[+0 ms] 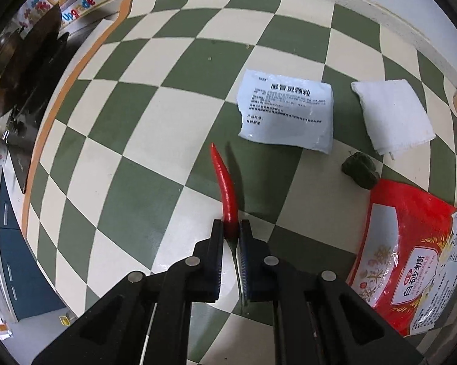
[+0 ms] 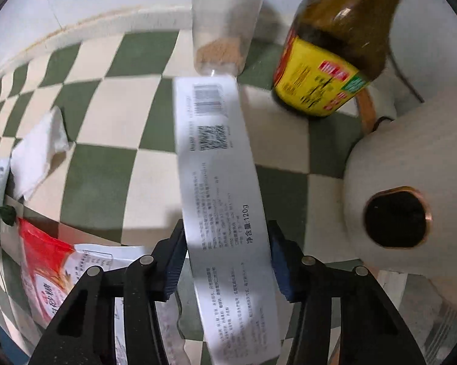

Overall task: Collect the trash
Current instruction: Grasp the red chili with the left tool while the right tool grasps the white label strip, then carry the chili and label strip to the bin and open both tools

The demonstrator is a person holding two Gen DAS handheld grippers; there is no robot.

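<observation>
My left gripper (image 1: 230, 228) is shut on the stem end of a red chili pepper (image 1: 225, 182), whose tip points away over the checkered surface (image 1: 137, 127). My right gripper (image 2: 226, 237) is shut on a long white box (image 2: 219, 182) printed with a barcode and text, held lengthwise between the fingers. Other litter lies around: a pale medicine sachet (image 1: 286, 111), a folded white tissue (image 1: 392, 115), a dark green lump (image 1: 360, 170) and a red sugar bag (image 1: 410, 258). The tissue (image 2: 36, 152) and the sugar bag (image 2: 46, 261) also show in the right wrist view.
A brown sauce bottle (image 2: 331, 57) with a yellow label and a clear jar (image 2: 222, 27) with powder stand at the back by the wall. A white paper roll (image 2: 410, 188) stands at the right. A dark stove top (image 1: 21, 76) lies at the far left.
</observation>
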